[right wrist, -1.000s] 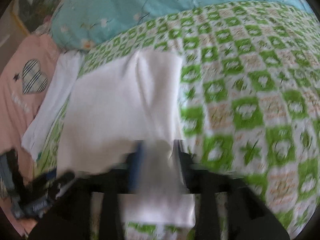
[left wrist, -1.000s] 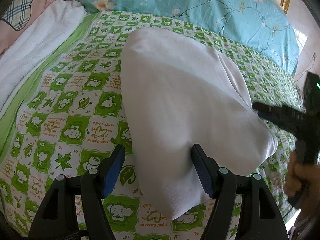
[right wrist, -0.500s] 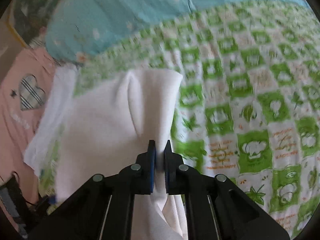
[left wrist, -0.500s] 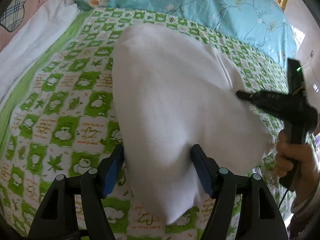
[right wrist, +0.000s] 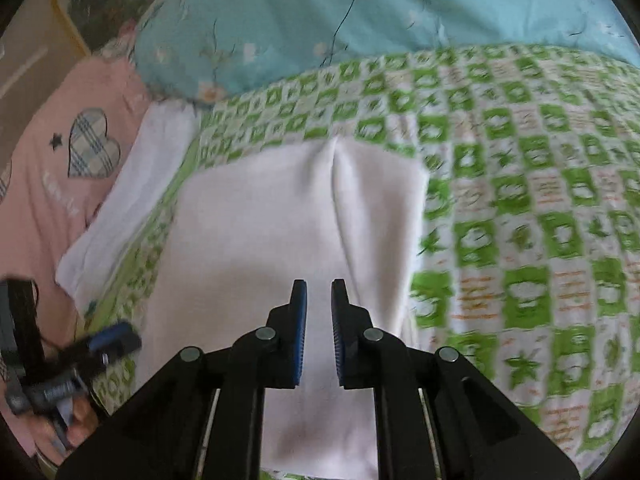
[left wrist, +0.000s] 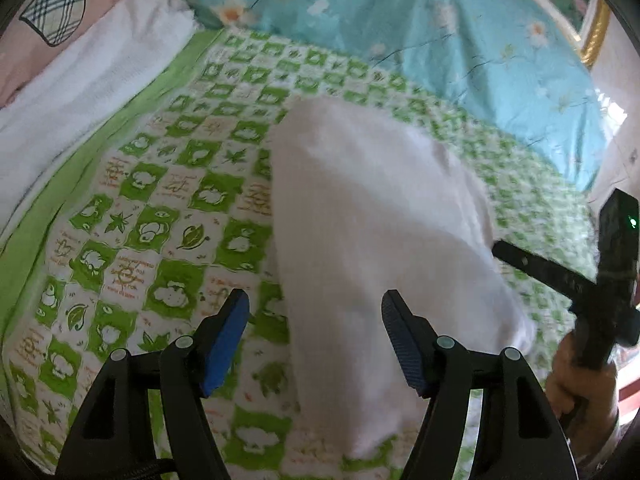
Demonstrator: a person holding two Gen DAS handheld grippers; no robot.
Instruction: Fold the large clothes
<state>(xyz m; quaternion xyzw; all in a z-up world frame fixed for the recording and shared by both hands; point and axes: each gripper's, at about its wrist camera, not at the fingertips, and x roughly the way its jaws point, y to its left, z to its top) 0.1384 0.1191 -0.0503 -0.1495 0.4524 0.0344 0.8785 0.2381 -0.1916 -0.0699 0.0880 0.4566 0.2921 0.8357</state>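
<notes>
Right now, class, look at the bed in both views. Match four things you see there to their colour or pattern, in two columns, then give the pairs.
Things:
1. garment
2. bedsheet
3. quilt
4. heart patch

Looks:
A. light blue with flowers
B. plaid
C. plain white
D. green and white checks

Pairs: 1-C, 2-D, 3-A, 4-B

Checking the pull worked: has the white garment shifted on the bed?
Yes. The white garment slid toward the camera, away from the blue quilt.
</notes>
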